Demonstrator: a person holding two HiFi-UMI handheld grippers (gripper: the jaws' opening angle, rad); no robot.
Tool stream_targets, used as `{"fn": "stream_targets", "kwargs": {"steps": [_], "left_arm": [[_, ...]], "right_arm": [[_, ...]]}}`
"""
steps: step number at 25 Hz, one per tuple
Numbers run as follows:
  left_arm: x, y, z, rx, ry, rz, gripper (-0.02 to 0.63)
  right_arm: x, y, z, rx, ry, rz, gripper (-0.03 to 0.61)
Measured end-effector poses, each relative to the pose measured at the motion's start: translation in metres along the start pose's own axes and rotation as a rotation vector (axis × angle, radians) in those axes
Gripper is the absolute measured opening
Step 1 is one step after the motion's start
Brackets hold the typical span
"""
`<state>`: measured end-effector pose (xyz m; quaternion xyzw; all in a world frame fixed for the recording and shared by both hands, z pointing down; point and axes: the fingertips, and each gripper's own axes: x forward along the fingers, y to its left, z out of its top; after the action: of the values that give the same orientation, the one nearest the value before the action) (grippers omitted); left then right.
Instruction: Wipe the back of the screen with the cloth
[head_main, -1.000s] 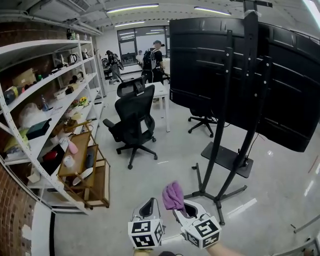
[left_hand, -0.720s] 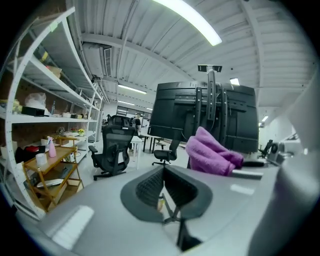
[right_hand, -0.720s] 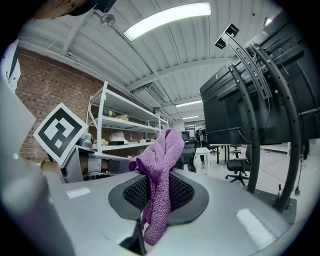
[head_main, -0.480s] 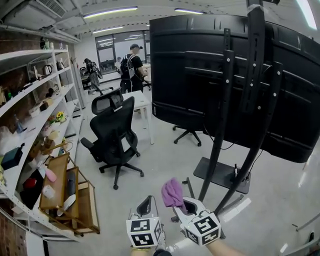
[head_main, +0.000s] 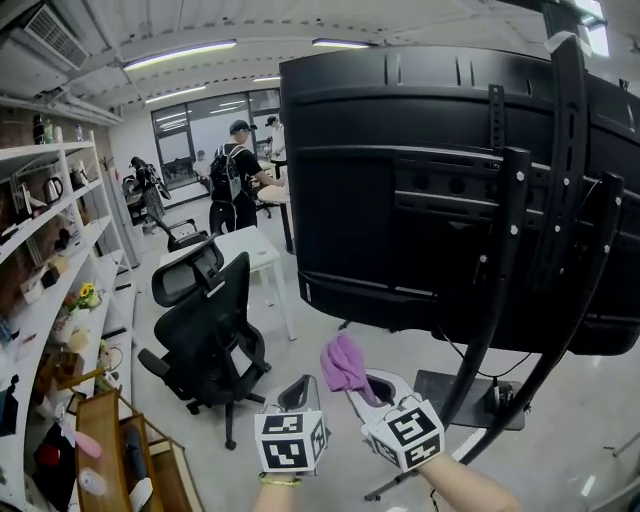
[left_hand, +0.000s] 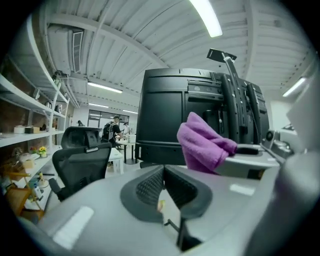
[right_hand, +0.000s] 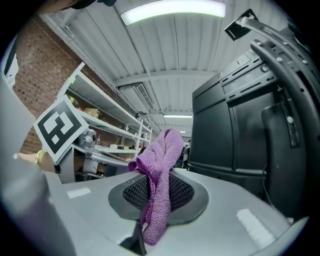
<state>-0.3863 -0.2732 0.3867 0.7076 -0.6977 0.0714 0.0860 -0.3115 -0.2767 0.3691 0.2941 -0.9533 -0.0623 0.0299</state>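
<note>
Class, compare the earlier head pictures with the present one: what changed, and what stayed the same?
The person has stepped closer to the big black screen on its stand, whose back now fills the view; the white shelves slid leftward. Unchanged: right gripper shut on the purple cloth, left gripper shut, empty.

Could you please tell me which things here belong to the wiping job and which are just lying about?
Job:
- purple cloth, clamped in the right tongs
- back of the screen

Lying about:
- office chair
- shelves
- white table
- left tongs, shut and empty
</note>
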Motion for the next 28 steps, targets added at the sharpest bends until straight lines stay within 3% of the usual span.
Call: {"fn": "stream_targets", "kwargs": {"steps": [7,13,18,21,24,28], "left_arm": [[0.096,0.034,0.12,0.065,-0.062,-0.158,0.006],[0.143,0.055,0.253,0.22,-0.203,-0.12,0.008],[0.162,0.079,0.33,0.229,-0.31,-0.073,0.006],[0.166,0.084,0.361,0.208,-0.371,-0.091,0.008],[0.177,0.089,0.369,0.205,-0.379,-0.089,0.008],[0.196,0.091,0.347,0.202,-0.339,-0.103,0.008]], "right_arm": [[0.104,-0.085,0.113,-0.282,-0.065,-0.121,0.06],[0.165,-0.15,0.237,-0.547,-0.064,-0.262,0.059],[0.187,-0.203,0.329,-0.762,-0.085,-0.49,0.058],[0.192,-0.226,0.368,-0.869,-0.082,-0.636,0.058],[0.2,-0.237,0.387,-0.958,-0.047,-0.734,0.058],[0.219,-0.249,0.361,-0.969,0.077,-0.756,0.058]]}}
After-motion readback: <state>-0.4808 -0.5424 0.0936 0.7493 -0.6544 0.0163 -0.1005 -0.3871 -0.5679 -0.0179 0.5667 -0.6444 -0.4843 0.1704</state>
